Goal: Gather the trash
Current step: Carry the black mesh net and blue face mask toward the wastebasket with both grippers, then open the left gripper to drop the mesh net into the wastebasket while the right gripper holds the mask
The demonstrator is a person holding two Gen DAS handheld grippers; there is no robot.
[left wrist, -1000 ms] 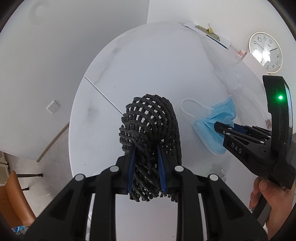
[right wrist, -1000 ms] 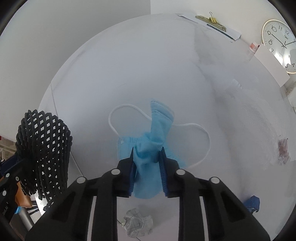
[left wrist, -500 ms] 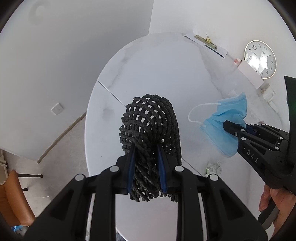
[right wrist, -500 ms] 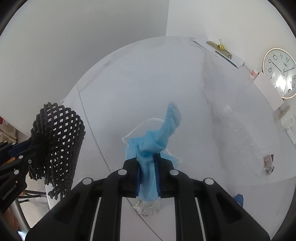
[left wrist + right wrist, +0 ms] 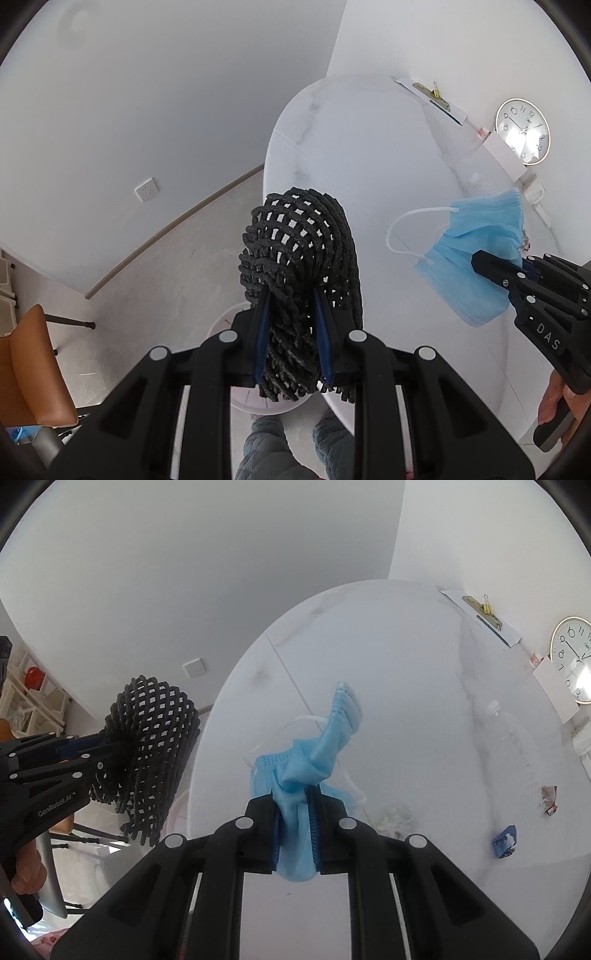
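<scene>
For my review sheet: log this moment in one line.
left gripper: shut on black mesh | right gripper: shut on blue mask | both held above table

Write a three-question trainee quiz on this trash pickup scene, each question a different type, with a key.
1. True or false: the right gripper is shut on the blue face mask.
2. Multiple choice: what does the left gripper hold? A) a clear bottle B) a black mesh mat C) a wall clock
3. Fill in: in the right wrist view, the blue wrapper lies on the white ____.

Key:
1. True; the mask is bunched between its pads, lifted off the table.
2. B; the black mesh mat hangs folded from its pads.
3. table
</scene>
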